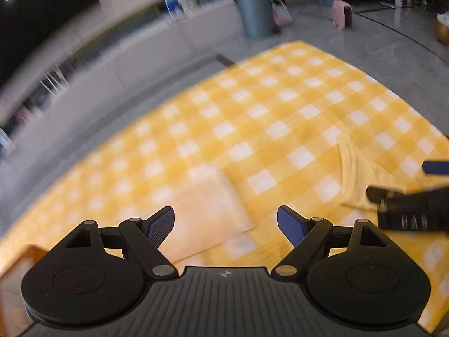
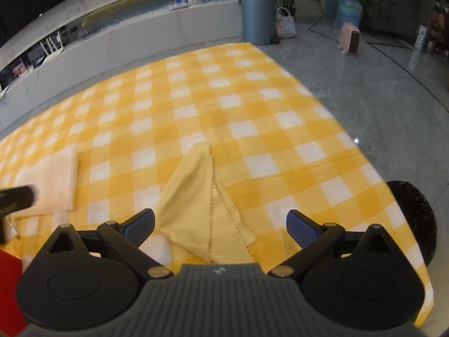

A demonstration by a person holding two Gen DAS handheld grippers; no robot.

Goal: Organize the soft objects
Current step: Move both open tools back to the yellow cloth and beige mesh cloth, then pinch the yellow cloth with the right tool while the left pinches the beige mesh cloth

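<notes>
Both grippers are held low over a desk covered by a yellow-and-white checked cloth (image 2: 224,90). The left gripper (image 1: 226,223) is seen with its jaws spread wide and nothing between them; the right gripper (image 2: 220,224) is likewise released and empty. Two soft items are noted: a yellow cloth (image 2: 202,196), lying rumpled with a zigzag-cut edge turned up, directly ahead of the right gripper, and a folded cream towel (image 1: 207,210), flat on the desk just ahead of the left gripper. The step in hand is judged to be an approach to the yellow cloth for folding or gathering. It is best done by lowering the right jaws onto a single corner near the pinked edge, so that only one layer is pinched and the checked cloth beneath is not caught; the left gripper could be brought to a second corner so that the fabric is drawn taut and not dragged. The left view is motion-blurred and shows only one edge of the yellow cloth, beside the right gripper's tip at its right border. The right view alone shows the full fold, a round black object (image 2: 412,219) at the desk's right edge, and a red patch (image 2: 9,289) at lower left, unidentified.
</notes>
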